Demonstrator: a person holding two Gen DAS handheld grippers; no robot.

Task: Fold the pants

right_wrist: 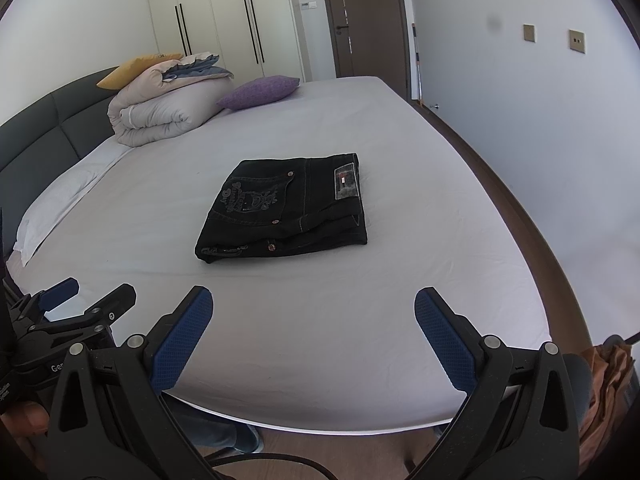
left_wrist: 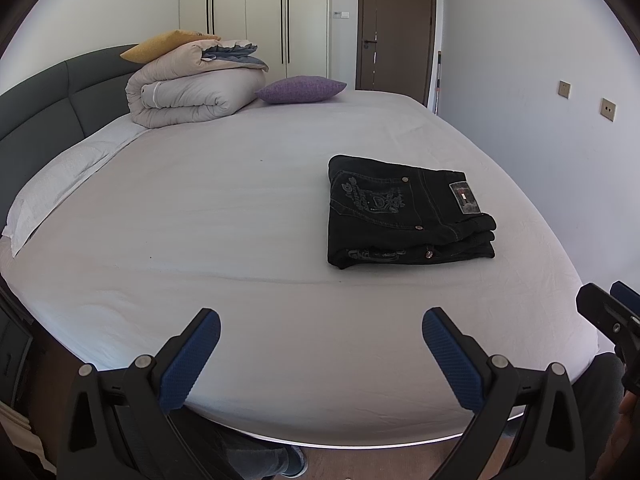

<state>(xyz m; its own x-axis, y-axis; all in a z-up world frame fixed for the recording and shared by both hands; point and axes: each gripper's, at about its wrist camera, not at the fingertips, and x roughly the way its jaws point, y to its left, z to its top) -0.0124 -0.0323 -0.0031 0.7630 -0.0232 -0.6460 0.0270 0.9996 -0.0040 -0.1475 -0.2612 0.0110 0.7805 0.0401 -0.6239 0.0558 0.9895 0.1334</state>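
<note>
A pair of black denim pants (left_wrist: 408,212), folded into a compact stack, lies on the white-sheeted bed (left_wrist: 224,216). Near the bed's edge, well short of the pants, the left tool (left_wrist: 321,354) and right tool (right_wrist: 314,336) hang with blue-padded fingers spread wide, empty.

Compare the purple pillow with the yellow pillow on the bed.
The purple pillow lies directly on the sheet, fully in view; the yellow pillow sits atop the rolled duvet, partly hidden by it. The purple one lies beside the duvet, away from the headboard; the yellow one is against the headboard. Both are at the head of the bed, far from the folded pants.
</note>
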